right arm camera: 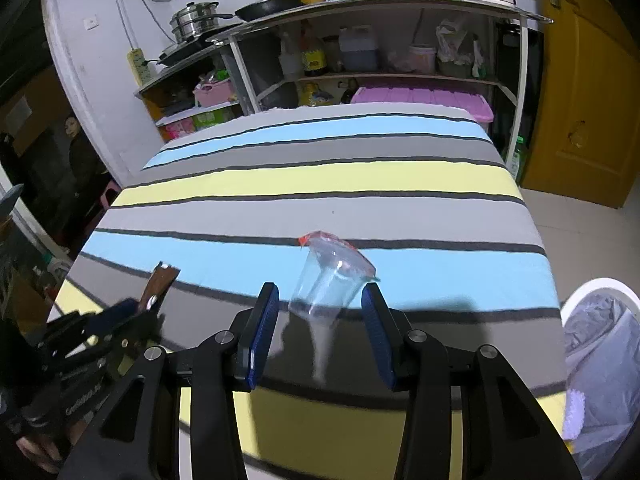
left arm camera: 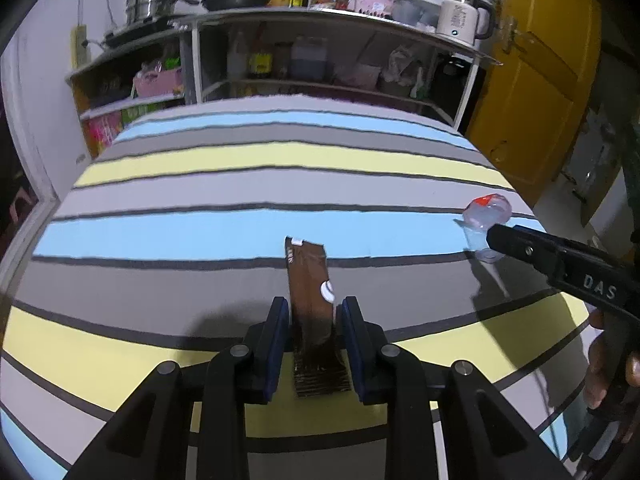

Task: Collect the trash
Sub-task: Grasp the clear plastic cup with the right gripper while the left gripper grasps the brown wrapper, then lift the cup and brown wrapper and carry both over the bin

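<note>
A brown snack wrapper [left arm camera: 306, 268] lies flat on the striped tablecloth [left arm camera: 280, 160]. My left gripper [left arm camera: 314, 304] is open and hangs over it, one finger on each side, with a thin gap at both pads. A clear plastic cup [right arm camera: 328, 280] with a torn red-edged seal lies tilted on the cloth, its base towards me. My right gripper [right arm camera: 320, 292] is open around it, and space shows on both sides. In the left wrist view the cup [left arm camera: 486, 212] sits at the right gripper's [left arm camera: 494, 238] tip. The right wrist view shows the left gripper [right arm camera: 134, 310] at the wrapper [right arm camera: 160, 280].
A white bin [right arm camera: 600, 344] lined with a grey bag stands right of the table. Beyond the far edge is a metal shelf unit [right arm camera: 380, 76] with pots, bottles and a kettle. A yellow door [left arm camera: 532, 80] is at the right. A hand [left arm camera: 600, 360] holds the right gripper.
</note>
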`<state>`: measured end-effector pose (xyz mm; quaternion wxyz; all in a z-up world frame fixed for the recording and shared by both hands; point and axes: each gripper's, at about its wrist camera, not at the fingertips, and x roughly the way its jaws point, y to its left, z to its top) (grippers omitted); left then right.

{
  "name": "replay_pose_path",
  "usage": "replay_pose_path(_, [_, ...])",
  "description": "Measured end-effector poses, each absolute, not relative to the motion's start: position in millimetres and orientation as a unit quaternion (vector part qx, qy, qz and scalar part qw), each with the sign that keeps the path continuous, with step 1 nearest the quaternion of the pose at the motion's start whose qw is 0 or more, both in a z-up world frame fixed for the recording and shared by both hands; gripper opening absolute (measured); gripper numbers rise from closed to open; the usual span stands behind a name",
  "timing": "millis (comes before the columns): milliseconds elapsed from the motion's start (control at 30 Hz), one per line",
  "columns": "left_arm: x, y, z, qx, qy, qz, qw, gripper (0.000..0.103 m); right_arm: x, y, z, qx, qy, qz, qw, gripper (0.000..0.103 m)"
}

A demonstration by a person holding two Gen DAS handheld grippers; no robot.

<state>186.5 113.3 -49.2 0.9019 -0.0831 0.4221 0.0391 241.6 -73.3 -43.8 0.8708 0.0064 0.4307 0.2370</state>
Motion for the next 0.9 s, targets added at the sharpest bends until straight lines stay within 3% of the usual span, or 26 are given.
replay_pose_path(233, [186.2, 118.9, -50.3, -0.097, 0.422, 0.037, 0.901, 0.026, 255.5, -67.7, -52.3, 0.018, 0.448, 0.229, 0.864, 0.044])
replay_pose_path(300, [186.1, 119.1, -50.2, -0.098, 0.422, 0.038, 0.900, 0.021, 255.1, -70.1, -51.5, 0.022, 0.445, 0.230, 0.865, 0.036])
replay_pose_path(467, [184.9, 117.1, -49.1, -0.093, 0.420, 0.035, 0.902, 0.020, 248.1, -73.9, -47.4, 0.025, 0.437, 0.236, 0.867, 0.034])
replay_pose_path(900, [160.4, 88.4, -28.2, -0.096, 0.387, 0.003, 0.917, 0.020, 208.6, -109.8, -28.6, 0.041, 0.409, 0.244, 0.878, 0.033])
